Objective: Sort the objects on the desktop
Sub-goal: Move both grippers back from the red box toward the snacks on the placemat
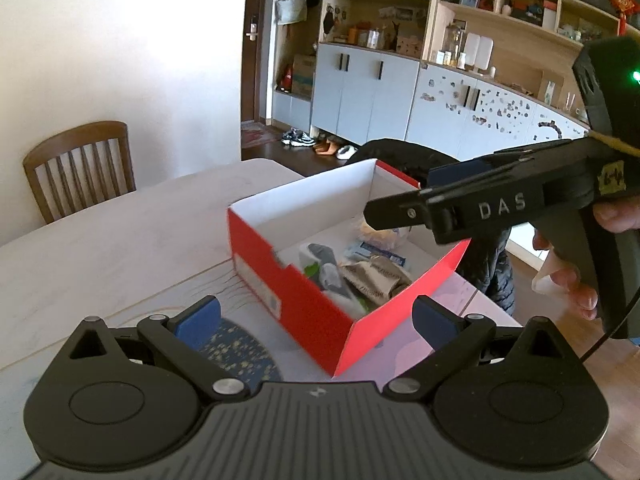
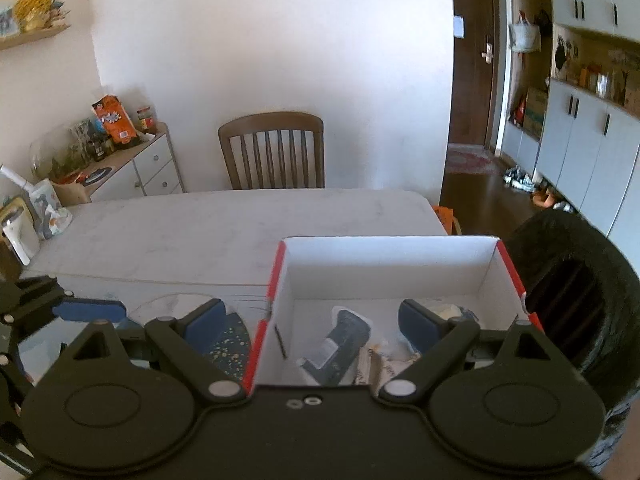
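A red shoebox (image 1: 304, 300) with a white inside stands open on the pale table (image 1: 120, 240). It holds several items: a grey-and-white sock pack (image 1: 326, 268), a crumpled brown wrapper (image 1: 376, 280) and a yellowish bag (image 1: 384, 236). My left gripper (image 1: 316, 316) is open and empty just in front of the box's near corner. My right gripper (image 2: 316, 320) is open and empty above the box (image 2: 512, 276), over the dark pack (image 2: 340, 344). In the left wrist view the right gripper (image 1: 400, 204) reaches in from the right over the box.
A dark blue speckled mat (image 1: 236, 356) lies on the table beside the box. A wooden chair (image 2: 276, 152) stands at the far side. A black padded jacket (image 2: 572, 300) hangs to the right of the box. A side cabinet (image 2: 132, 172) with clutter stands at left.
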